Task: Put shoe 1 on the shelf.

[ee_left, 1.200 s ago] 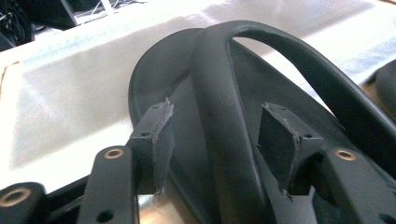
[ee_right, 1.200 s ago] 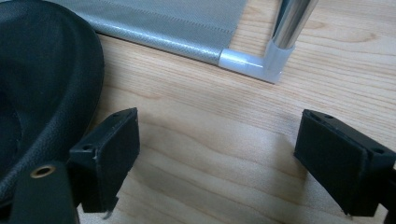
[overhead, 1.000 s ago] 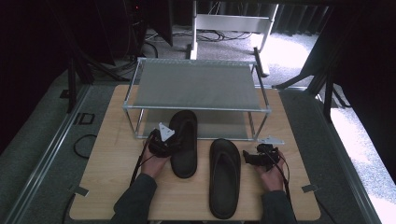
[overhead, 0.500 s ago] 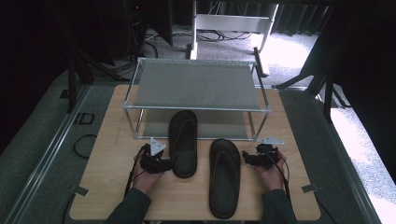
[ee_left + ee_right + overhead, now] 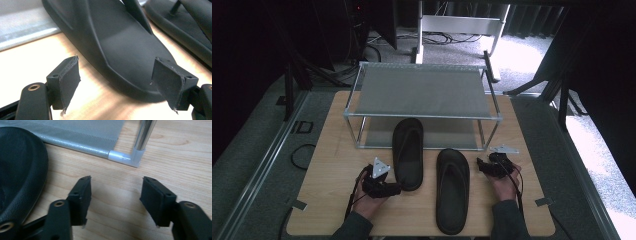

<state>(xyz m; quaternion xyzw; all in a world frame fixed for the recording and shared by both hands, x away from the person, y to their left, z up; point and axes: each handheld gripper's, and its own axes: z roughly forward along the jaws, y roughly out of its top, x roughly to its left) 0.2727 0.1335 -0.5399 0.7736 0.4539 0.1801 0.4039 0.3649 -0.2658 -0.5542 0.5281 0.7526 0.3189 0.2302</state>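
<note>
Two black flip-flops lie on the wooden table [image 5: 332, 150]. The left flip-flop [image 5: 408, 152] has its toe under the rack's lower shelf. My left gripper [image 5: 393, 189] is at its heel, open. In the left gripper view the heel [image 5: 120, 50] lies just beyond my spread jaws, with the gripper [image 5: 117, 86] touching nothing. The right flip-flop [image 5: 452, 187] lies nearer the front edge. Just to its right my right gripper [image 5: 482, 167] is open and holds nothing. In the right gripper view my right gripper [image 5: 115, 197] hangs over bare wood, with the flip-flop's edge [image 5: 20, 170] at the left.
A two-tier metal rack [image 5: 422, 90] with grey mesh shelves stands at the back of the table. Its front right leg [image 5: 142, 137] and lower shelf [image 5: 82, 135] are close ahead of my right gripper. The second flip-flop [image 5: 180, 30] lies beyond the left one.
My left gripper has drawn back toward the person, from beside the left flip-flop down to its heel. The flip-flops and the right gripper have stayed put.
</note>
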